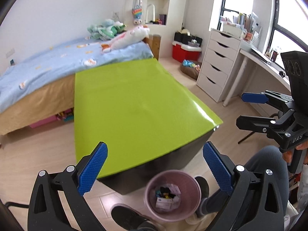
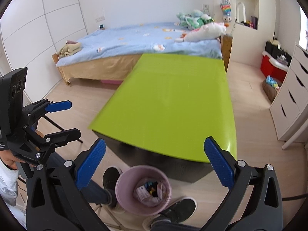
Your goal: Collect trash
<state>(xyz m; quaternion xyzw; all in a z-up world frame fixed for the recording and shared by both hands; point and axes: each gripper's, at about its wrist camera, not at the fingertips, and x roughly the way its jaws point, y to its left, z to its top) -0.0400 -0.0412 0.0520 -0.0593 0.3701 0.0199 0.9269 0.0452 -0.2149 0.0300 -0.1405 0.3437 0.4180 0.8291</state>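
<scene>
Pink plastic formed the small bin (image 1: 172, 195) that stood on the pale wood floor (image 1: 44, 154) just below the near edge of a table (image 1: 134, 104) with a lime-green top. Crumpled wrappers and small packets (image 1: 167, 196) lay at its bottom, seen from above in both views. 2 dark shoes (image 1: 127, 217) rested on the floor on either side of the bin, and a leg in blue trousers (image 1: 256, 165) showed beside it.

Both tools hung above the bin, tilted downward. The left gripper (image 1: 155, 170) had its blue pads spread wide with nothing between them. The right gripper (image 2: 155, 166) was likewise wide apart and empty. Each appeared at the edge of the other's view, held by a hand (image 2: 8, 159) on its handle.

Behind the table stood a bed (image 2: 138, 40) with a light blue cover and soft toys (image 2: 204, 29) by the headboard. A white chest of drawers (image 1: 217, 65) and a red box (image 1: 184, 53) stood near the window wall.
</scene>
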